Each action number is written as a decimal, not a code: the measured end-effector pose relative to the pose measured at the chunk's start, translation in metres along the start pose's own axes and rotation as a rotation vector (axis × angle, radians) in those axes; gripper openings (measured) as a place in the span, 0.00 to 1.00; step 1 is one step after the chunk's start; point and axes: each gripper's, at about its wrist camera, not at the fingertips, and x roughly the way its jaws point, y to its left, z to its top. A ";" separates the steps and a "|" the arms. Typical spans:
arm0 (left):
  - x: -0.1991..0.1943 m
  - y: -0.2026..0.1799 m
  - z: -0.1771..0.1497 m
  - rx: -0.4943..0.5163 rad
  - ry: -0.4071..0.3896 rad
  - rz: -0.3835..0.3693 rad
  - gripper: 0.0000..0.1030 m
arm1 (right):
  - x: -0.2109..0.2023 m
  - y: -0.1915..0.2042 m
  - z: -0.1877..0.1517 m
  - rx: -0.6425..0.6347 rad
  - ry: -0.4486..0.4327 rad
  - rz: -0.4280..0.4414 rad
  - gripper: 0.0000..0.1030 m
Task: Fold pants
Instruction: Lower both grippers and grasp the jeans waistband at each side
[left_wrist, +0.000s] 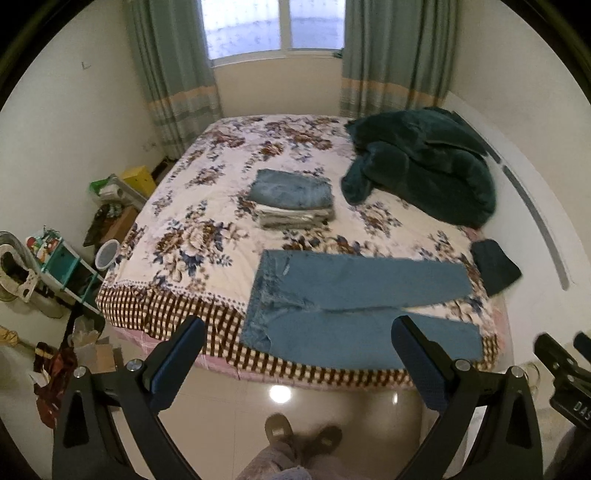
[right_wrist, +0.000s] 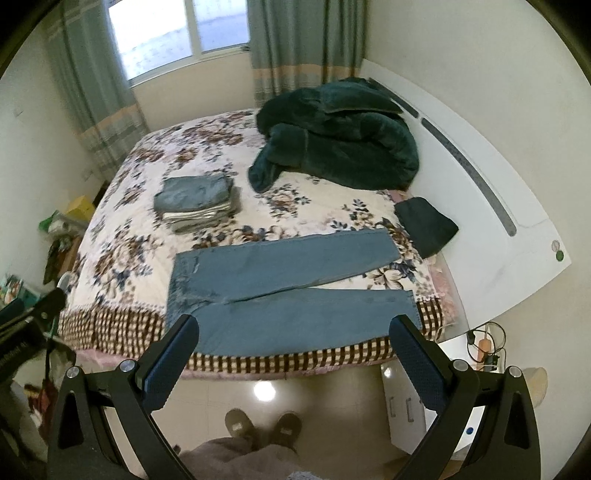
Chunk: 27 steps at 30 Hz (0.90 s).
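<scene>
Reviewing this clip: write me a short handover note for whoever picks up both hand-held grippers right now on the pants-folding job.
Left hand-held gripper: open, empty, held above the floor short of the bed's near edge.
Right hand-held gripper: open, empty, likewise short of the bed.
Blue jeans: spread flat near the bed's front edge, waistband to the left, legs running right and slightly parted, nearer leg lying at the checkered border.
Done: a stack of folded clothes sits mid-bed, folded jeans on top.
Left: these jeans are not yet folded; likely bring one leg over the other, then fold lengthwise sections.
Nearby: dark green blanket and a small dark folded cloth to the right.
</scene>
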 end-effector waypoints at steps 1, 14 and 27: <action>0.008 -0.001 0.002 0.000 0.001 0.017 1.00 | 0.011 -0.004 0.003 0.010 0.002 -0.006 1.00; 0.205 -0.015 0.067 -0.061 0.217 0.094 1.00 | 0.233 -0.055 0.090 0.169 0.122 -0.108 1.00; 0.550 0.006 0.099 -0.450 0.657 0.154 1.00 | 0.614 -0.144 0.174 0.534 0.406 -0.282 1.00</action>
